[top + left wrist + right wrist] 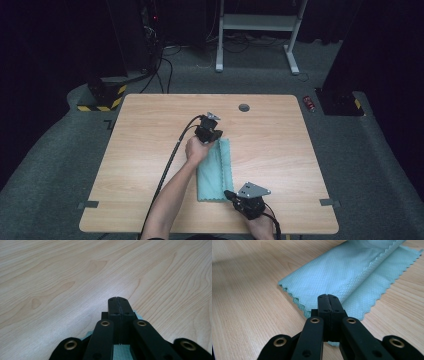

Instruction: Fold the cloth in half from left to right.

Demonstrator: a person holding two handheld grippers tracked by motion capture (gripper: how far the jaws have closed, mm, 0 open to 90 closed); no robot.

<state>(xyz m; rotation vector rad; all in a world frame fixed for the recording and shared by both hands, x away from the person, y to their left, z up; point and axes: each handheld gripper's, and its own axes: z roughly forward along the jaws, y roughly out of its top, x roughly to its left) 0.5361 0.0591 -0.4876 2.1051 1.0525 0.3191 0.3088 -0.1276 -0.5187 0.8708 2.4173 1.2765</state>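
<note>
Cloth (215, 170) mid-table, ends beneath both tools' closed jaws, bare wood all around.

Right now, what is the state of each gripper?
Left gripper: closed on the far end of the cloth.
Right gripper: closed on the cloth's near edge.

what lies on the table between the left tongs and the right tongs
In the high view, the folded teal cloth spans the stretch between the left tongs at its far end and the right tongs at its near end; nothing else lies there.
</note>
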